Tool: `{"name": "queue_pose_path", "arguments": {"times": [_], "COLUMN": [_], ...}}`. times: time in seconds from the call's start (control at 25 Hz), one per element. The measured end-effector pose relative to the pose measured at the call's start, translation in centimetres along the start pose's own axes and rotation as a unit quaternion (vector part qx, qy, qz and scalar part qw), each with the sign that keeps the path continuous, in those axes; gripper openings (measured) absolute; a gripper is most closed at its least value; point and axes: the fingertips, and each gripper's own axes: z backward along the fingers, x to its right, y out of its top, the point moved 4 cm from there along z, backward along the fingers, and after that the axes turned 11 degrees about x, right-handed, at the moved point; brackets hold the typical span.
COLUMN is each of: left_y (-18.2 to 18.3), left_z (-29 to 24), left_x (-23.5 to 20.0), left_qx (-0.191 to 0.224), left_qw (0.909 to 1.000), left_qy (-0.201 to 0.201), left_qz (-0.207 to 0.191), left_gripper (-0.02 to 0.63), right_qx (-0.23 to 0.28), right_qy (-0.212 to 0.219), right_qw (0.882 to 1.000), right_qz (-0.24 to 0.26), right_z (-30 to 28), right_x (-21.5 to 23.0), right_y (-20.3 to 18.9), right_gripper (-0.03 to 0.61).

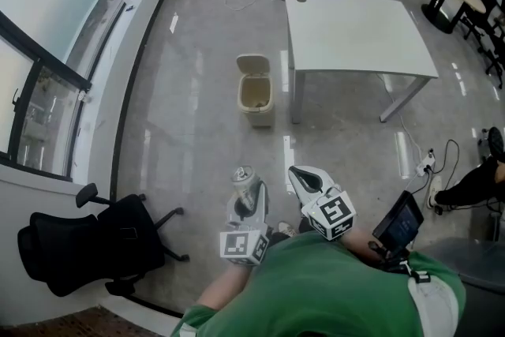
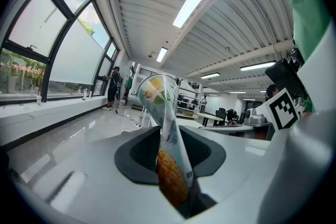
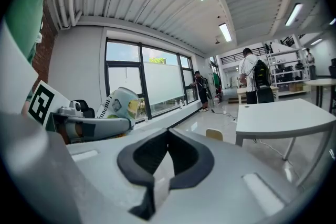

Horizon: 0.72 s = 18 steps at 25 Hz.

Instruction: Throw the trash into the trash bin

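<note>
A squashed printed can (image 1: pixel 243 182), green and yellow, sticks up between the jaws of my left gripper (image 1: pixel 248 196). In the left gripper view the can (image 2: pixel 164 134) is pinched flat between the dark pads of the left gripper (image 2: pixel 172 150). My right gripper (image 1: pixel 295 173) is beside it to the right, jaws closed together with nothing in them; in the right gripper view its tips (image 3: pixel 168 134) meet. The beige trash bin (image 1: pixel 255 93), lid up, stands on the floor ahead, some way beyond both grippers, next to the table leg. It shows small in the right gripper view (image 3: pixel 213 134).
A white table (image 1: pixel 355 31) stands to the right of the bin. A black office chair (image 1: pixel 87 237) is at the near left by the window wall. Cables and a power strip (image 1: pixel 426 163) lie at the right. People stand at the far end.
</note>
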Motion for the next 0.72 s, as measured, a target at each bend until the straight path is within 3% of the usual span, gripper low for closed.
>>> {"name": "queue_pose_path", "arguments": {"times": [0.52,0.72], "left_y": [-0.7,-0.5], "left_z": [-12.4,-14.8], "left_x": [-2.1,-2.5], "left_qx": [-0.014,-0.022], "left_qw": [0.9997,0.9990], "left_qy": [0.012,0.027], "left_qz": [-0.016,-0.027], "left_gripper": [0.107,0.107], "right_qx": [0.008,0.007], "right_qy": [0.032,0.046], "right_qw": [0.999,0.999], "right_qz": [-0.014,-0.022], "right_z": [-8.6,-10.2], "right_x": [9.6,11.7], "right_y": [1.9,2.2], "right_gripper": [0.003,0.003]}}
